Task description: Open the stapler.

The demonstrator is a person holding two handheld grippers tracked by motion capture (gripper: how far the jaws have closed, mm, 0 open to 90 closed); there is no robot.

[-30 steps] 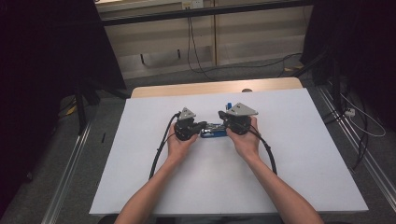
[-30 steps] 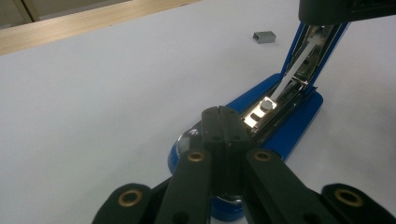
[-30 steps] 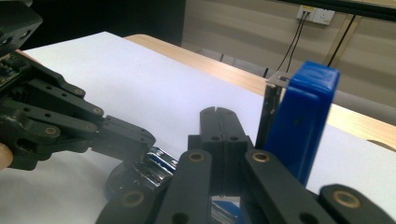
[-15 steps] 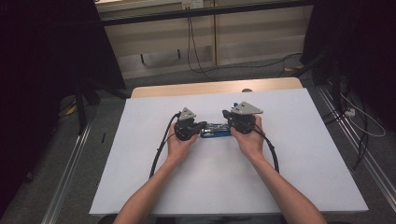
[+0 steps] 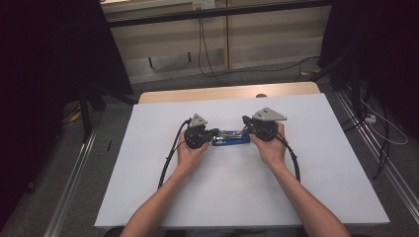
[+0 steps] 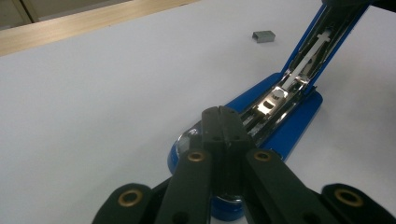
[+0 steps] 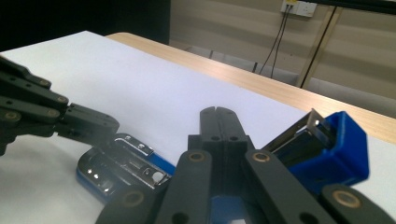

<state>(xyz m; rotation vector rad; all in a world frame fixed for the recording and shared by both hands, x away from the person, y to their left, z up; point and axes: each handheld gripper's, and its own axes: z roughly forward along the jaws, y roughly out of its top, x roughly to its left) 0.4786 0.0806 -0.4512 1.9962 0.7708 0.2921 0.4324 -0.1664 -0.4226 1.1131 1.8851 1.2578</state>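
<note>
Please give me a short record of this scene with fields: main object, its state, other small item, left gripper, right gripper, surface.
main object: blue stapler
state: hinged open, top arm raised, metal staple channel showing
other small item: strip of staples lying on the sheet, apart from the stapler
left gripper: jaws shut, tips over the stapler's base end
right gripper: jaws shut, beside the raised blue arm
surface: white sheet on a wooden table
</note>
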